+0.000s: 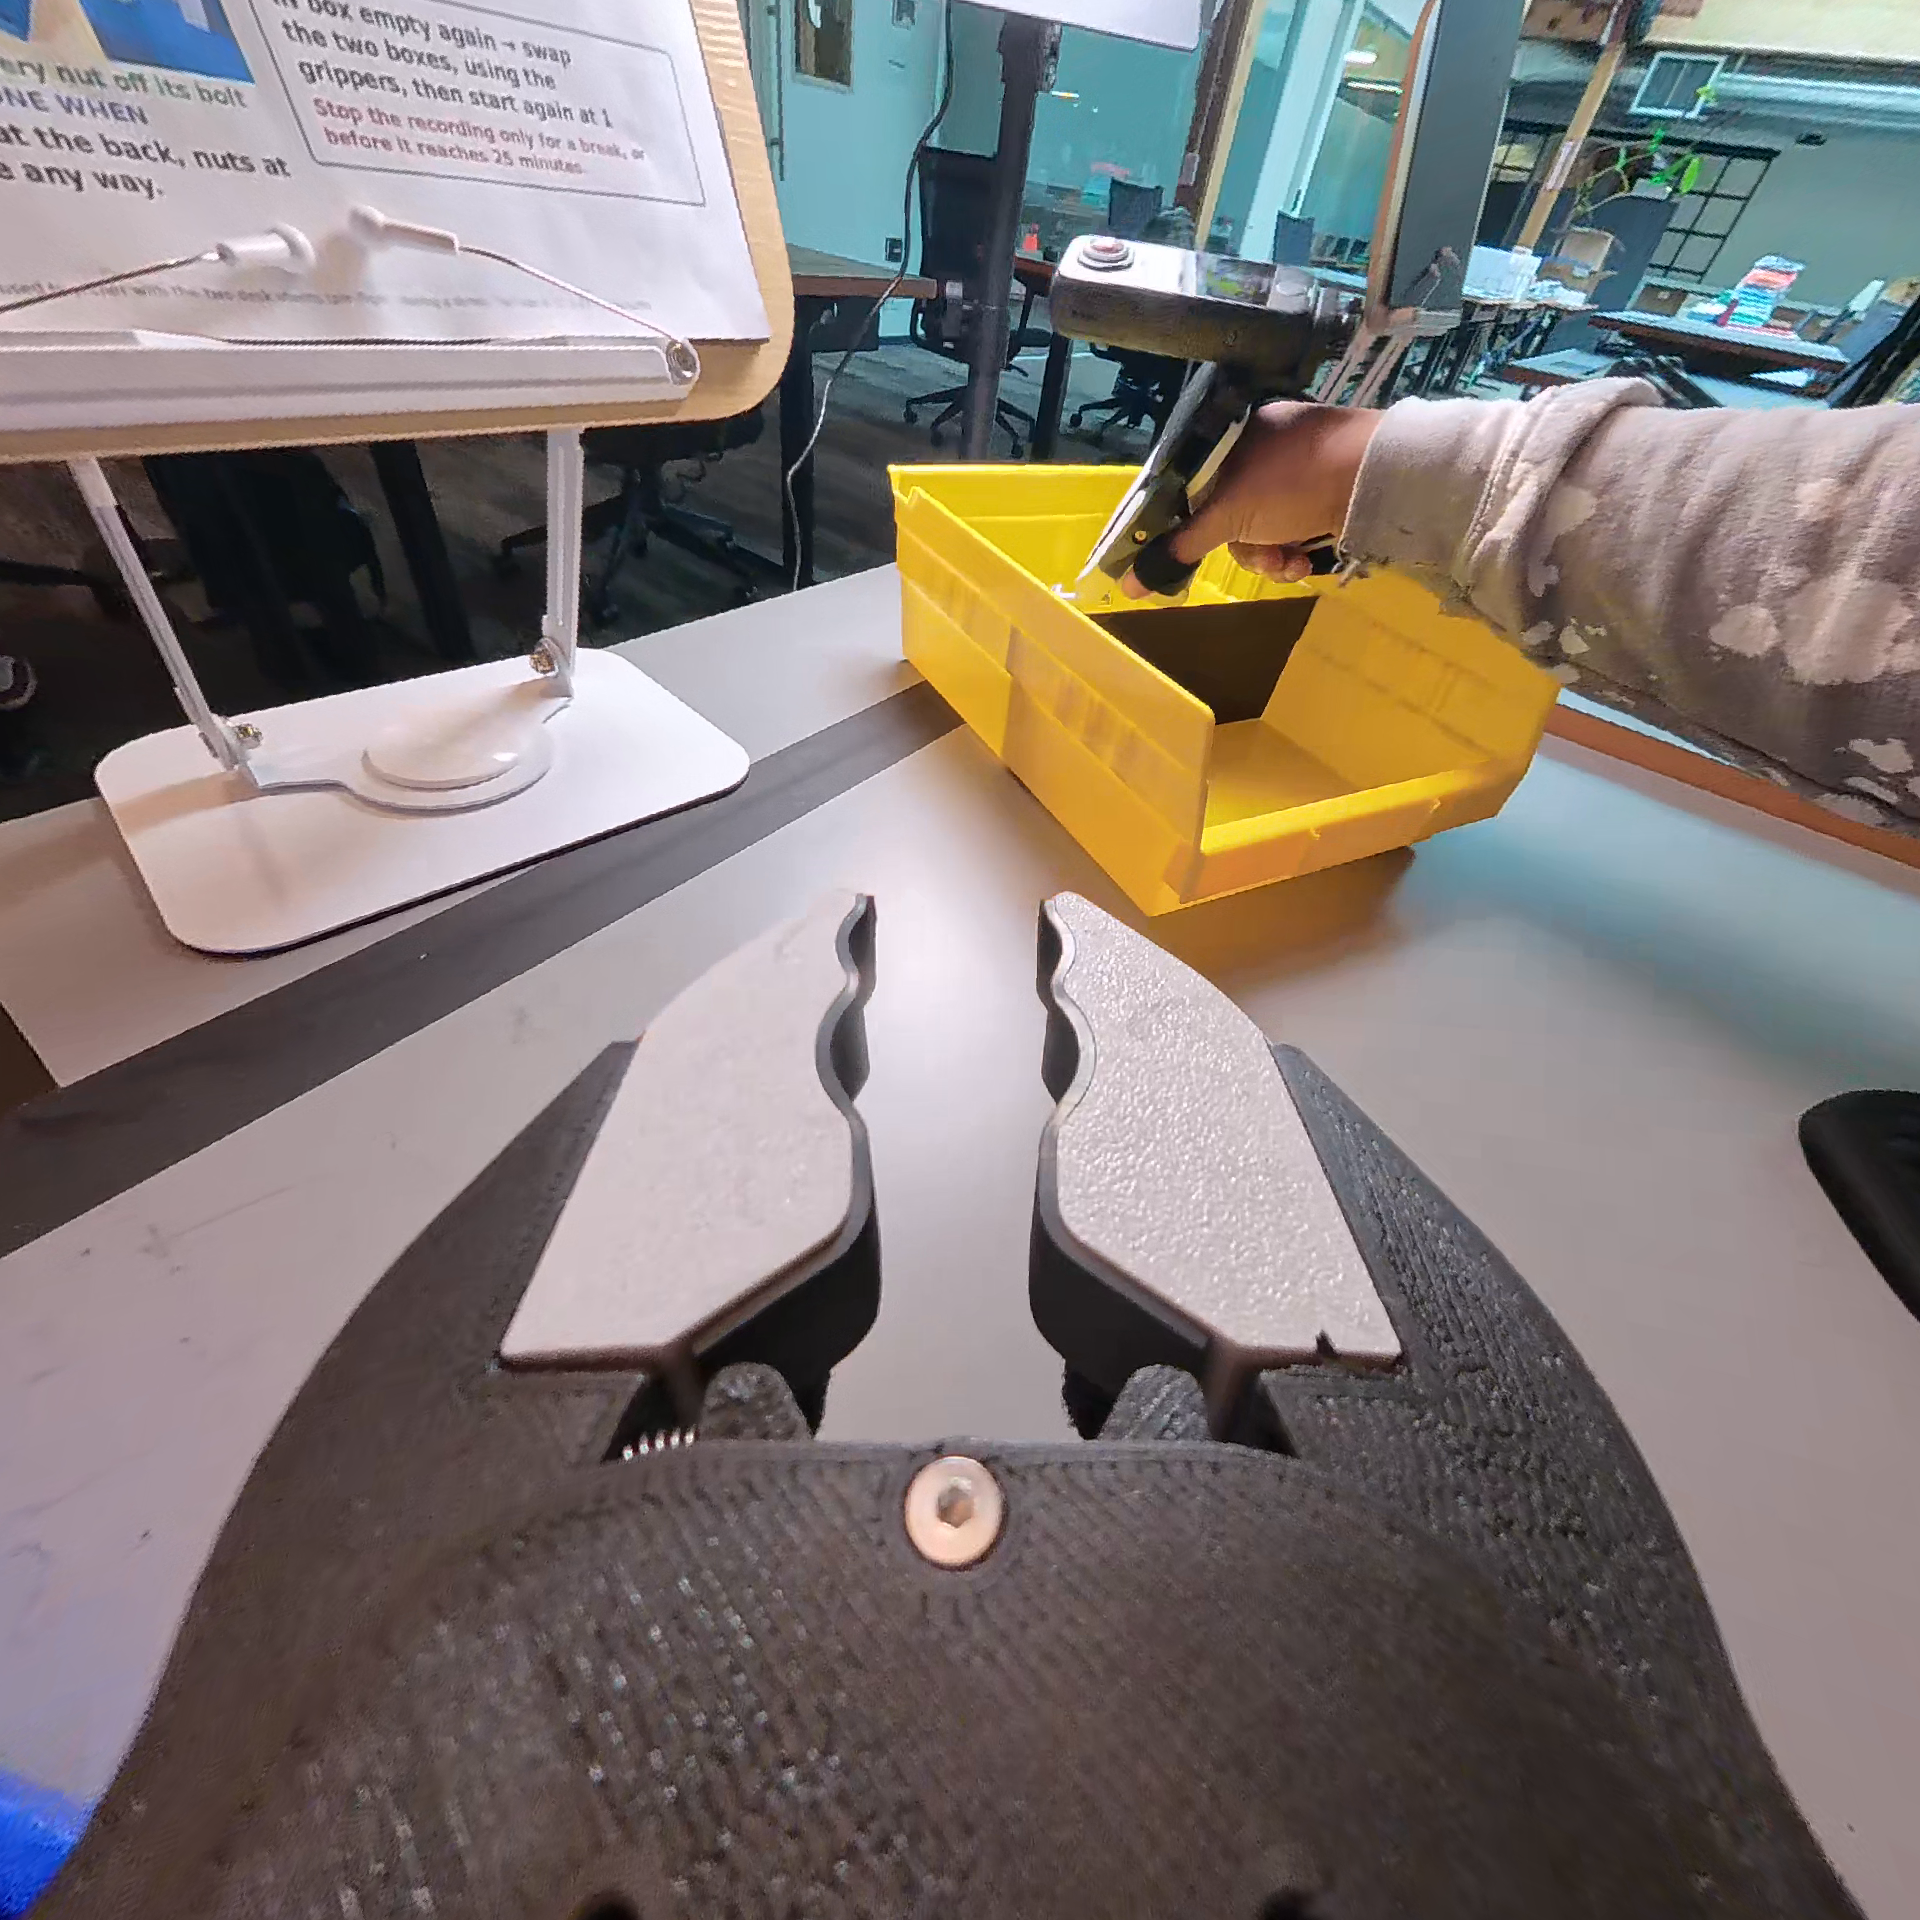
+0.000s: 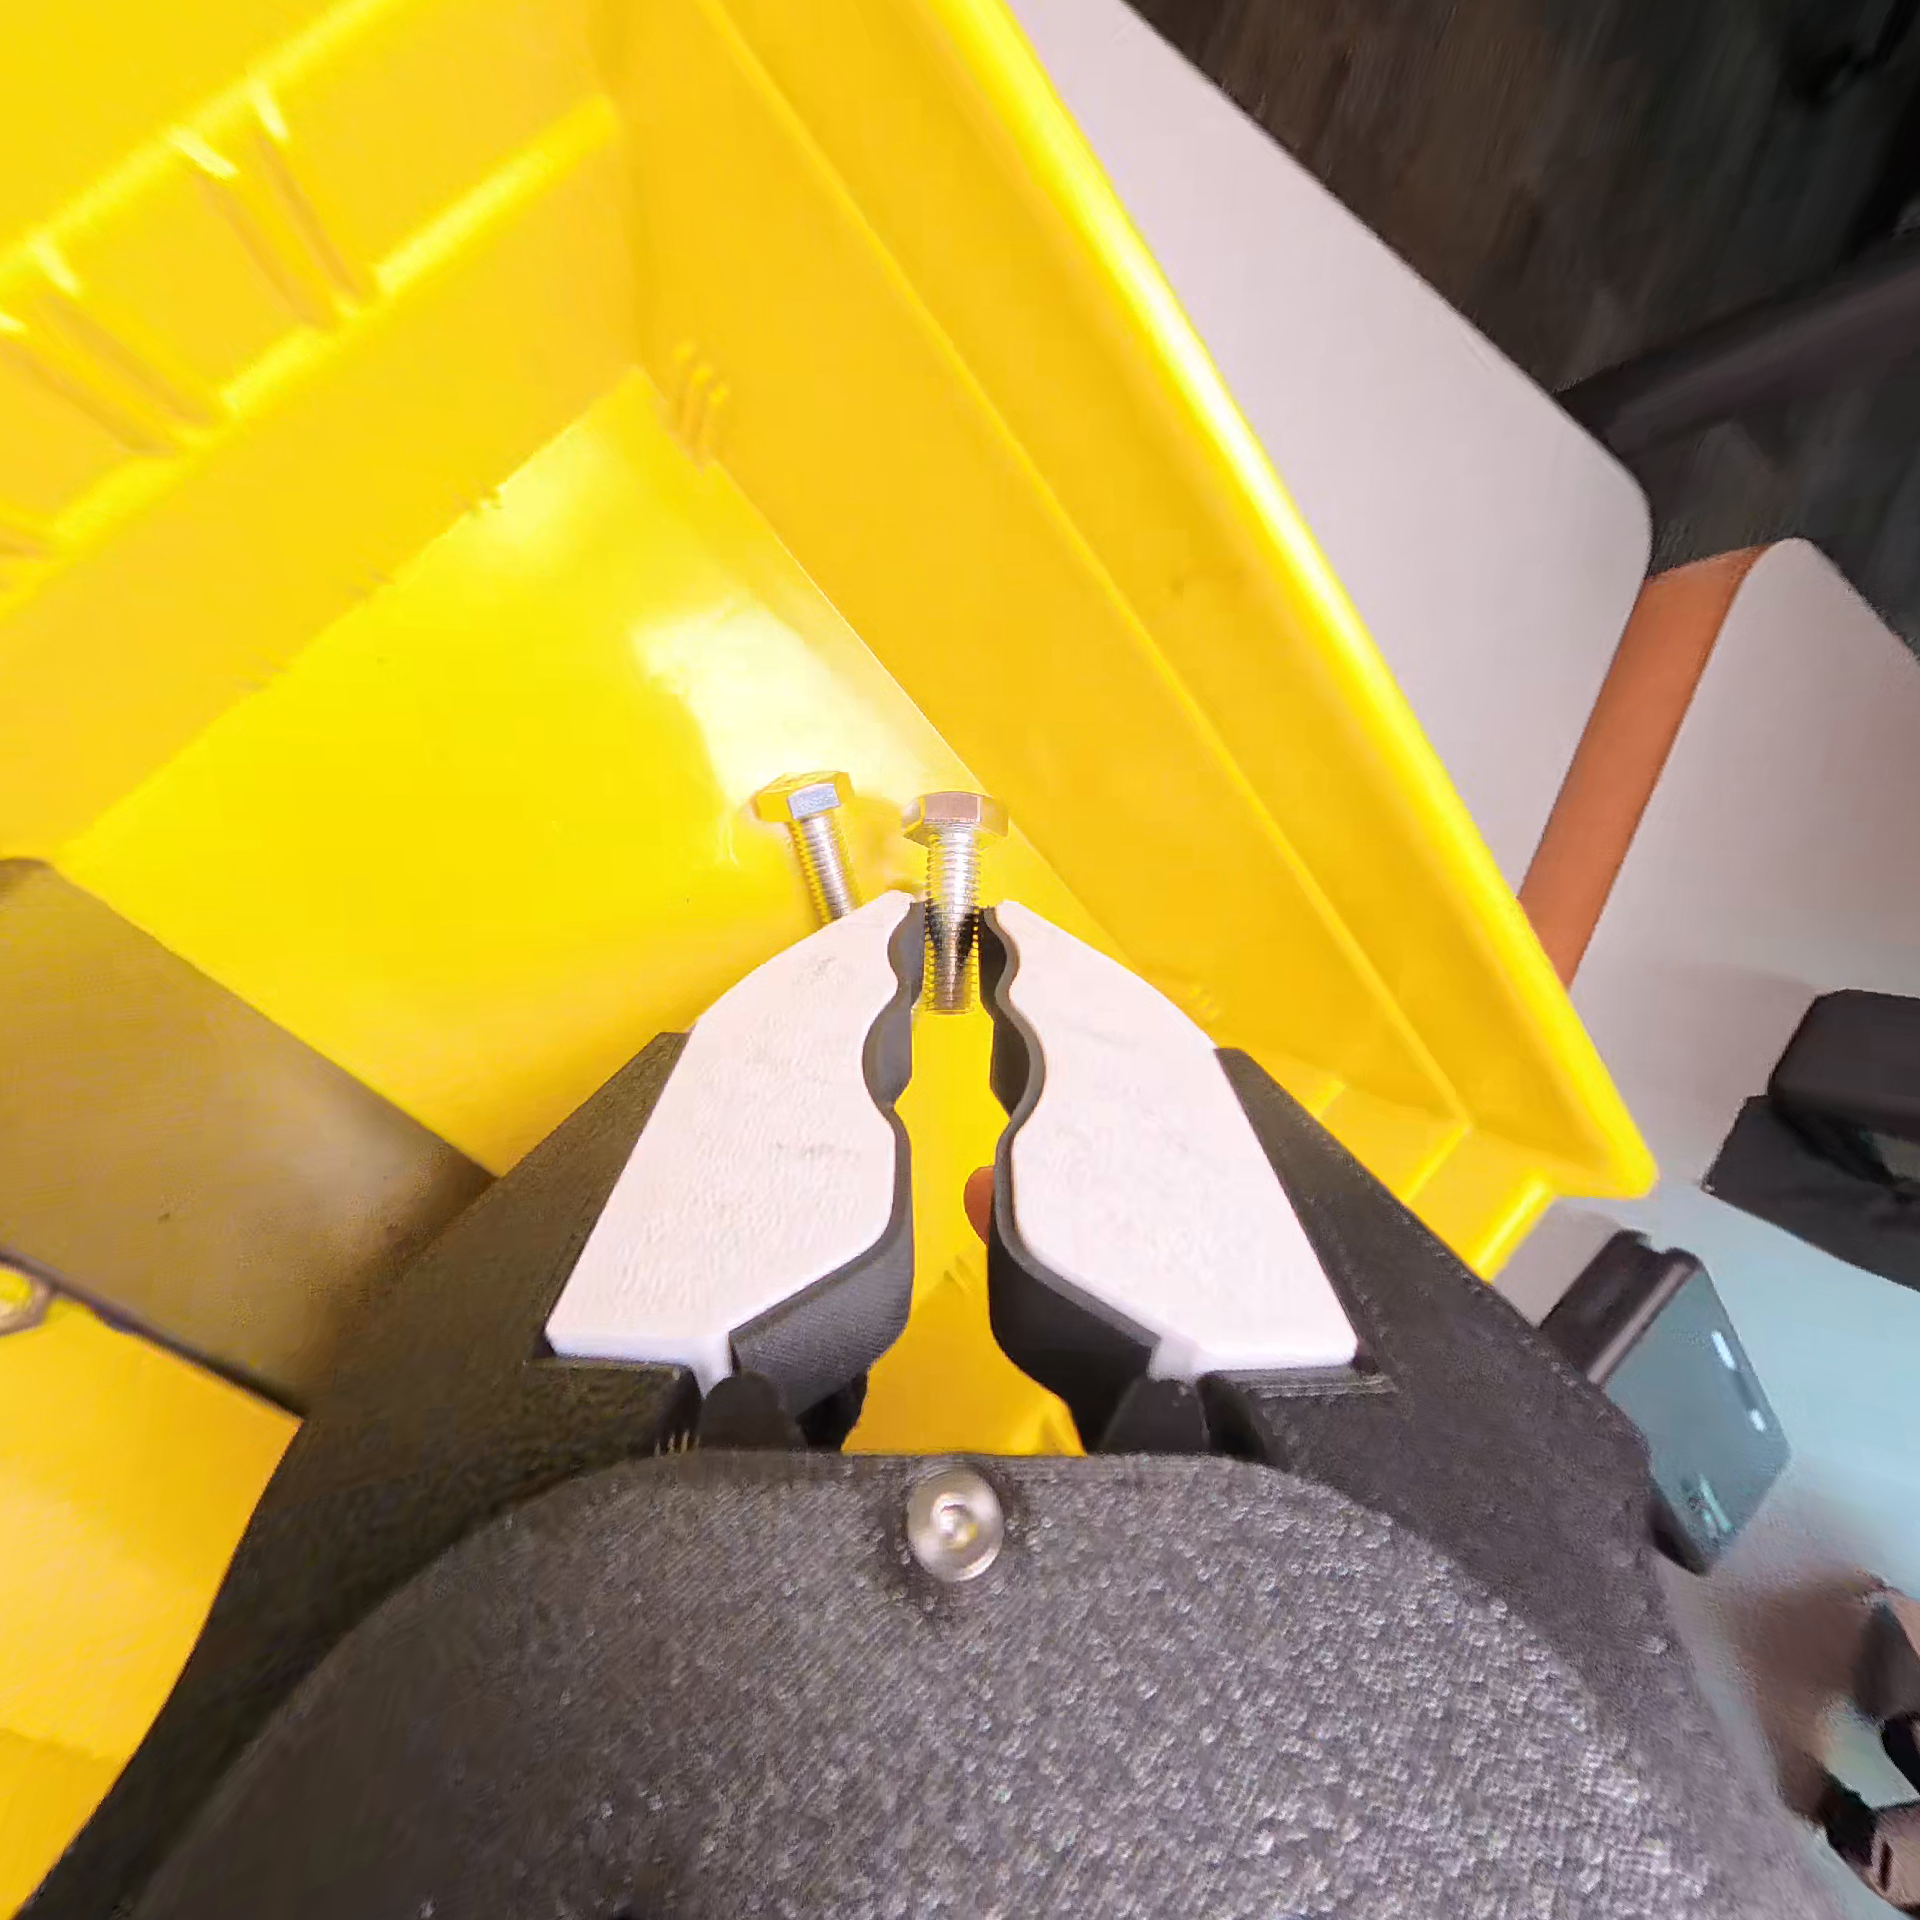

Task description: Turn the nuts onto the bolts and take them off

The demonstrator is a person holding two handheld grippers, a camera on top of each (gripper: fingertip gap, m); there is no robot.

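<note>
**Bolt in line with my right fingers**

My right gripper (image 2: 951, 914) was down in the yellow bin (image 2: 1143, 436), tips clamped on the threaded shank of a bolt (image 2: 951, 883). Its long axis ran straight out along my fingers, head away from me. A second bolt (image 2: 810, 831) lay just beside it, near the bin's side wall. My left gripper (image 1: 956, 925) hung spread and empty over the table (image 1: 1558, 1039), well apart from the bin.
</note>
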